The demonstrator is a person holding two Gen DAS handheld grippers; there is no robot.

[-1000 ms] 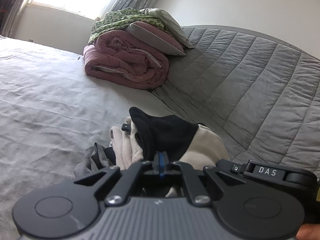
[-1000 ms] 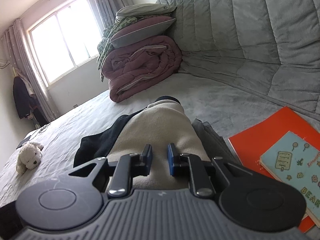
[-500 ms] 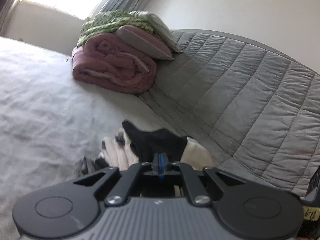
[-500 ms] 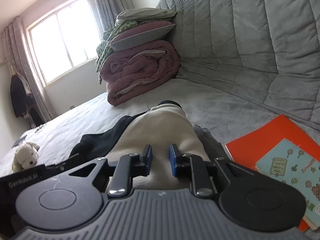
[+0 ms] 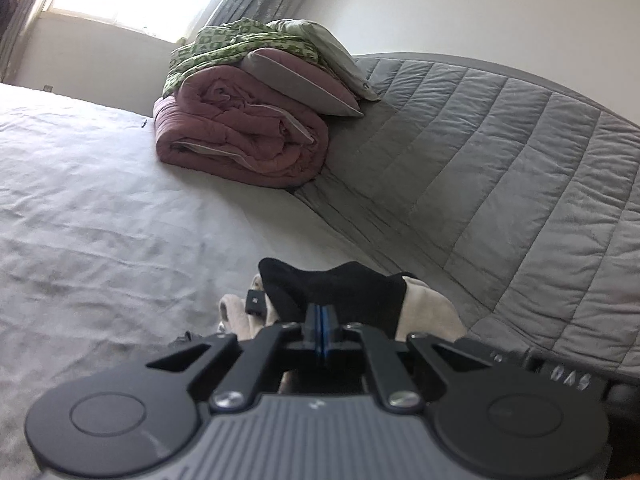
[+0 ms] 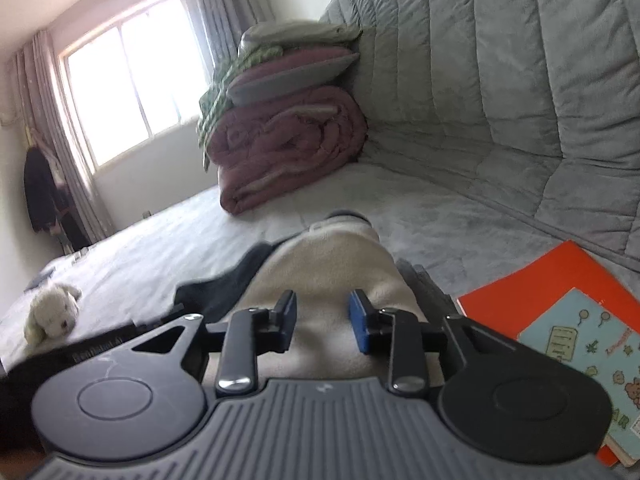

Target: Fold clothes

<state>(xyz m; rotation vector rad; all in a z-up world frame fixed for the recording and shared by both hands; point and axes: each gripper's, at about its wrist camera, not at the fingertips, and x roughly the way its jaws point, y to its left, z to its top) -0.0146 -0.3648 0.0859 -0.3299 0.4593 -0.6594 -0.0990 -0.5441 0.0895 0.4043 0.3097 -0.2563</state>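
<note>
My left gripper (image 5: 321, 328) has its jaws clenched, blue pads pressed together on the black part of the garment (image 5: 340, 292), a cream-and-black piece lying bunched on the bed (image 5: 100, 208) right in front of both tools. My right gripper (image 6: 323, 320) has its jaws released, a clear gap between the blue pads, and it hovers over the cream cloth; I cannot tell whether the pads touch it. Just to the right of the garment I see an orange folder (image 6: 532, 280) with a pale blue booklet (image 6: 580, 340) lying on top. Off to the left a white plush toy (image 6: 50, 314) lies on the sheet. Farther back, a rolled pink duvet (image 5: 240, 144) carries a pillow (image 5: 296, 80) and green patterned cloth (image 5: 224, 44), beside the grey quilted headboard (image 5: 500, 168). Beyond is a bright window (image 6: 132, 88).
</note>
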